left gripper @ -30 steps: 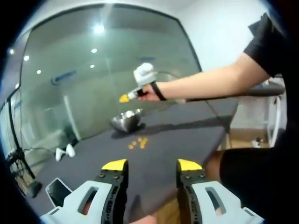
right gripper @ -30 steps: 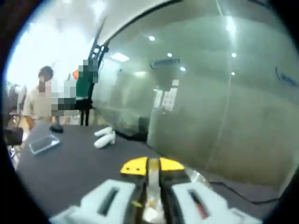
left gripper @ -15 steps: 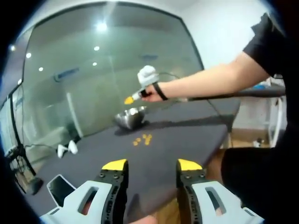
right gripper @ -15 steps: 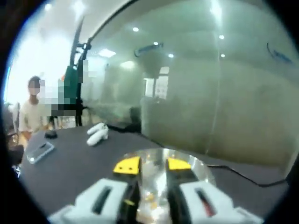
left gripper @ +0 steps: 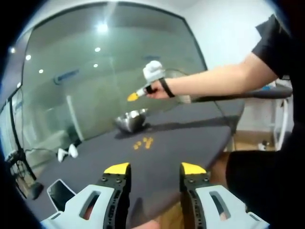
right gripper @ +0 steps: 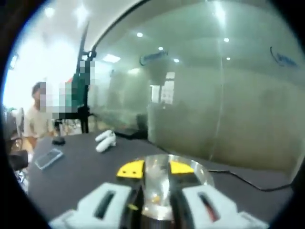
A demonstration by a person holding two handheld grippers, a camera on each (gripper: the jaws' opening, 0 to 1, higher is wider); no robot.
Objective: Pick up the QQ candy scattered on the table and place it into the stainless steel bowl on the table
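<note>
Right gripper view: right gripper (right gripper: 156,169) parted over bowl (right gripper: 200,172) holding candy; left gripper (left gripper: 155,168) parted, candies (left gripper: 143,142) remain on table (left gripper: 190,138)

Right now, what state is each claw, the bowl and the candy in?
Left claw: open, empty, held back over the table's near edge.
Right claw: open, held above the bowl, nothing between its tips.
Stainless steel bowl: upright on the table, at least one candy inside.
QQ candy: small cluster loose on the dark table, in front of the bowl.
</note>
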